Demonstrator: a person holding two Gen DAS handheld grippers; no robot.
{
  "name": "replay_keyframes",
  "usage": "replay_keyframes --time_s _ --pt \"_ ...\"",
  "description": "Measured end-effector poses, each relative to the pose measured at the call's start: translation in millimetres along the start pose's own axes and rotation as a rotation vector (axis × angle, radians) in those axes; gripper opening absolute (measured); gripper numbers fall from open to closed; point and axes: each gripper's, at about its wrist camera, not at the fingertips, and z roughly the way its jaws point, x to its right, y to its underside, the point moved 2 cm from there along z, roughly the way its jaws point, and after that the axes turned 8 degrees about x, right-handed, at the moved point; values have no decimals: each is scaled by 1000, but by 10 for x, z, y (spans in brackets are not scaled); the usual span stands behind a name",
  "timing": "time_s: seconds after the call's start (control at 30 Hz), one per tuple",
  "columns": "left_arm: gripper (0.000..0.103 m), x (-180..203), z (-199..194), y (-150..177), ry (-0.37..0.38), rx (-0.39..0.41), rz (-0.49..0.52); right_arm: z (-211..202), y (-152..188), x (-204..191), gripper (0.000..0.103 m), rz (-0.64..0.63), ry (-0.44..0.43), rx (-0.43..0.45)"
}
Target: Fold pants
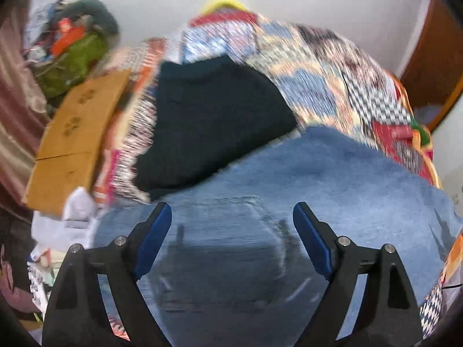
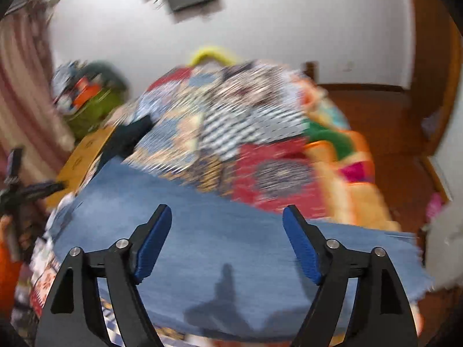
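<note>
Blue denim pants (image 1: 332, 179) lie spread on a patchwork quilt; a back pocket shows under the left gripper. My left gripper (image 1: 233, 211) is open and empty, hovering above the pocket area. In the right wrist view the pants (image 2: 220, 245) lie flat with a frayed leg hem at the right. My right gripper (image 2: 227, 214) is open and empty above the denim. Both views are motion-blurred.
A dark folded garment (image 1: 214, 121) lies on the patchwork quilt (image 1: 332, 69) beyond the pants. A cardboard box (image 1: 72, 136) and a clothes pile (image 1: 75, 46) stand at the left. The quilt (image 2: 231, 127) fills the bed, with a wooden floor (image 2: 385, 115) at the right.
</note>
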Motion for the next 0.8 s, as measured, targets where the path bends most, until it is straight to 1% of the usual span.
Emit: replay_keyframes --time_s 0.07,0.1,0.13,0.2,0.23,0.27,0.3,0.4,0.53,0.6,0.67,0.8 --pt "86 159 178 122 11 -54 45 253 104 -181 77 -38 -33 -73" --pt "87 220 199 204 0 -52 65 378 188 -257 77 -59 -49 -122" --pt "87 241 145 280 -14 3 73 473 282 -313 77 -80 -60 -168" --pt "87 274 25 396 -18 49 111 614 532 -376 76 -126 -59 -255" --pt "87 276 -28 442 -20 58 121 600 626 -362 78 -116 -57 -242" --pt "87 271 -88 488 -18 67 130 549 660 -323 84 -78 -54 -209" --pt "87 281 -149 536 -16 71 144 526 684 -281 86 -57 -62 -220" --pt "87 300 -230 621 -19 67 151 463 735 -130 86 31 -89 -248" --pt "87 284 -334 684 -6 50 145 325 821 -96 86 34 -59 -231" --pt "87 309 -354 670 -19 39 155 233 827 -7 86 37 -21 -217" --pt "87 357 -338 639 -31 28 173 118 804 124 86 52 32 -182" --pt "87 546 -278 531 -54 24 231 -180 760 498 86 129 133 -106"
